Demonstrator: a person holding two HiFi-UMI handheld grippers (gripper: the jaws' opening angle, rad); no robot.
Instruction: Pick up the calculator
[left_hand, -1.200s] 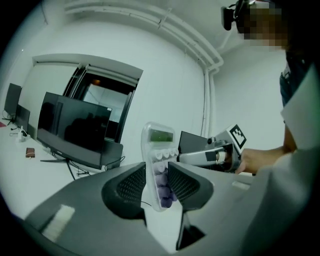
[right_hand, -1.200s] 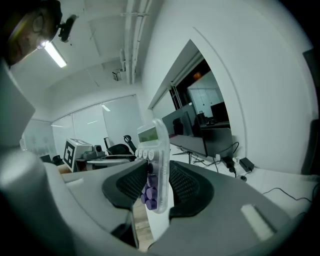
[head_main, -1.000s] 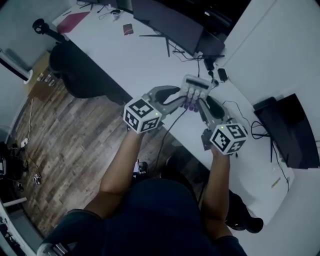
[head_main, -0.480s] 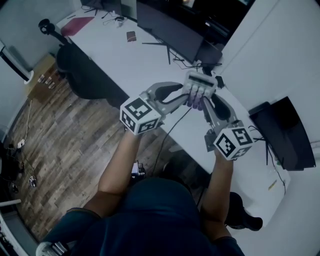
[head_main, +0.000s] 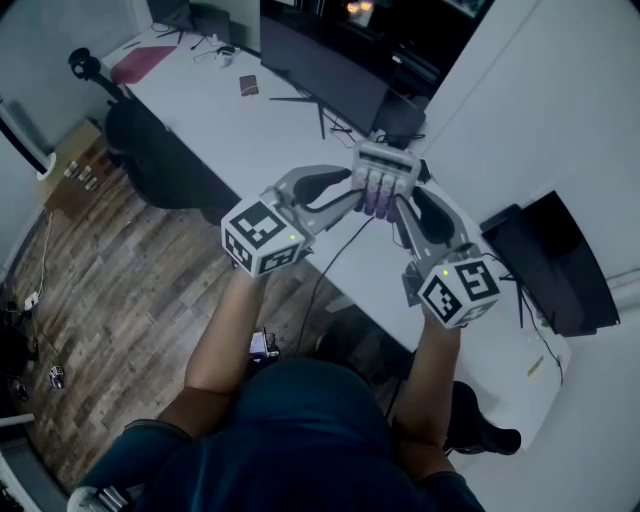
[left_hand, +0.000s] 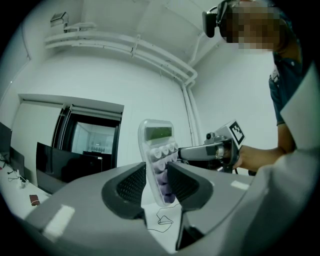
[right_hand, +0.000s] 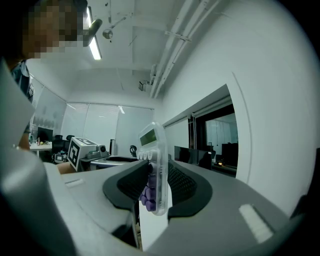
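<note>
Calculator (head_main: 384, 176) is up off the desk (head_main: 240, 125), in the air above the desk's near edge, screen end pointing away from the person, purple keys at the gripped end.

Left gripper (left_hand: 156, 181): jaws nearly closed, pinching the calc's lower half, front and back. Right gripper (right_hand: 159, 186): same, narrow gap, clamped on the same lower half from the other side. So both have it, nothing else between the jaws.

Step, as I judge it: lift stage, pick-up more or less done.

Next move needs even squeeze on both sides and both hands moving together. If one pulls or twists vs the other, the thin clear case could slip or tilt. A thin cable (left_hand: 161, 219) lies on the desk below, well apart from the calc.
</note>
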